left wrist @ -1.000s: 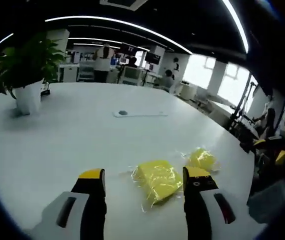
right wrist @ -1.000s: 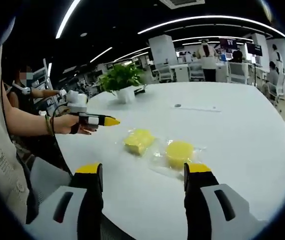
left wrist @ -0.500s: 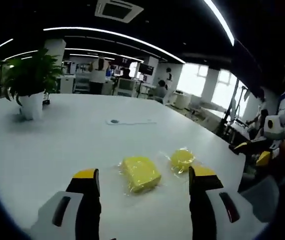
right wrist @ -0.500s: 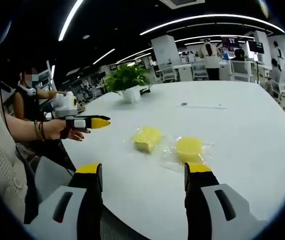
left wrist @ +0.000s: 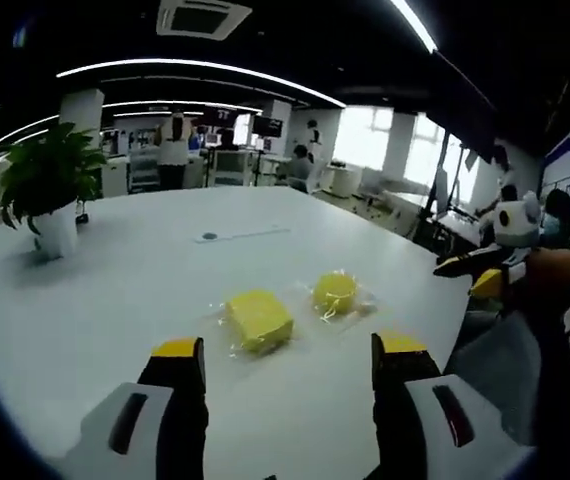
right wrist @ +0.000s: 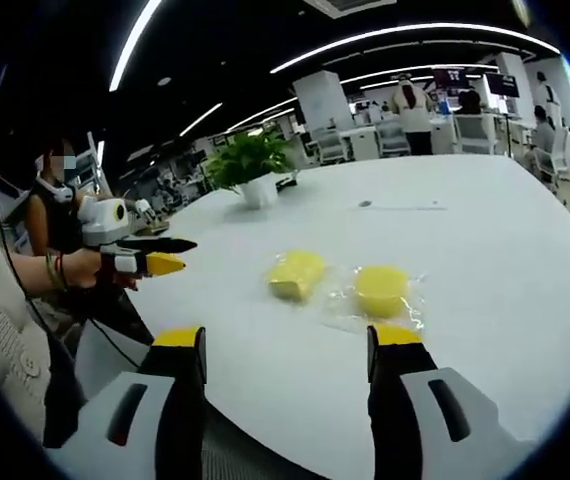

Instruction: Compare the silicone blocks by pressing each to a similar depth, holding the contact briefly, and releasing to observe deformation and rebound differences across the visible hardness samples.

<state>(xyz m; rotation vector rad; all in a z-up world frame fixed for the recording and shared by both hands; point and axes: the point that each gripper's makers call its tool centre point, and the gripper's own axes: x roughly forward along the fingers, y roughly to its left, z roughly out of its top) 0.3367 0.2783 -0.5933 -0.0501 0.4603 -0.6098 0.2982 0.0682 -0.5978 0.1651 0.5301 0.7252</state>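
Here, a white table [left wrist: 115, 290] fills an open office.

Two wrapped yellow blocks [right wrist: 337, 280] on table [right wrist: 525, 260]

Smooth, faintly glossy white bench [left wrist: 115, 290] carries a matt yellow rectangular silicone block [left wrist: 258, 319] and round yellow silicone block [left wrist: 335, 293], both in crinkly clear plastic wrap.

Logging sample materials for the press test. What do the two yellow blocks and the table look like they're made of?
Square yellow block and round yellow block: matte, opaque yellow, likely silicone or foam; the look alone cannot settle it. Each sits in a clear wrapper, apparently thin plastic film, with crinkles and glints. Table: smooth white top with a soft sheen that reflects the ceiling lights, probably laminate or painted board.
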